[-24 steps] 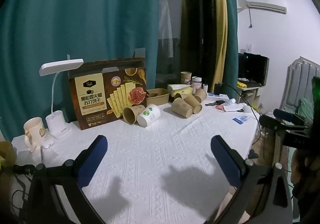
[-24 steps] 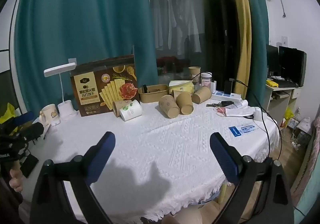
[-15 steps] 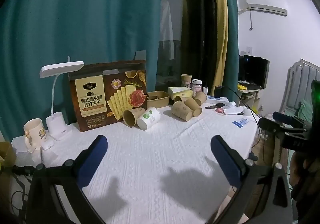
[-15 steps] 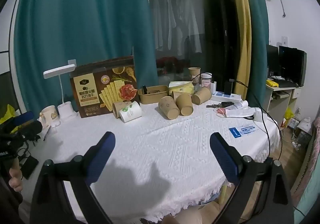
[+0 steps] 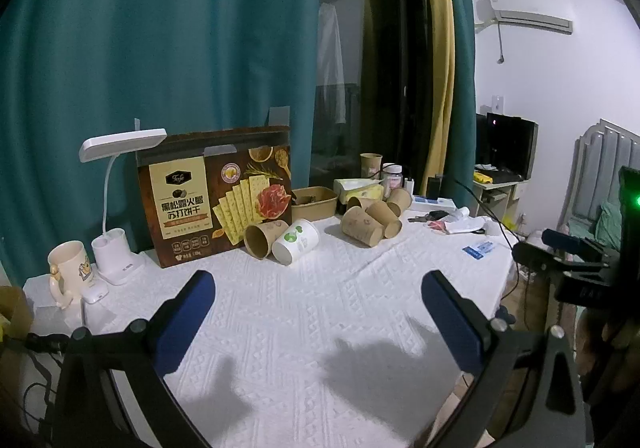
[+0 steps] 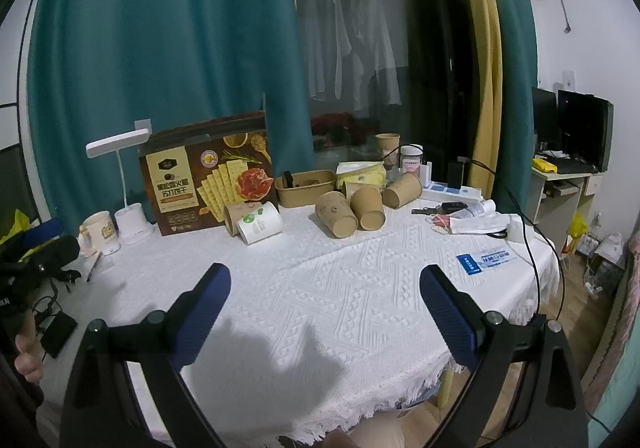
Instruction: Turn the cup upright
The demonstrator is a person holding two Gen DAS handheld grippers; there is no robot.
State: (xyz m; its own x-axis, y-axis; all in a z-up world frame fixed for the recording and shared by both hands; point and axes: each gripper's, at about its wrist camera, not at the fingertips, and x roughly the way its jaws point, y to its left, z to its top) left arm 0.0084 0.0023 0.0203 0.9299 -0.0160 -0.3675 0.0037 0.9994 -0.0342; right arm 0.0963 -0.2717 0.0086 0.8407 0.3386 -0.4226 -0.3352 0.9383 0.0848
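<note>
The brown paper cup (image 5: 265,238) lying beside the white cup (image 5: 296,241) hides the cracker box's (image 5: 212,200) lower corner; the small print on the blue card (image 6: 484,259) is too small to read; the bench (image 5: 320,348) runs past the lower edge

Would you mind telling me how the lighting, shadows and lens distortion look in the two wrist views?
Left wrist view: dim, bluish light; the left gripper throws two soft shadows on the tablecloth; the fisheye bends the curtain and darkens the corners. Right wrist view: similar dimness; the right gripper casts one broad shadow near the tablecloth's fringe; the window glass reflects hanging clothes.
</note>
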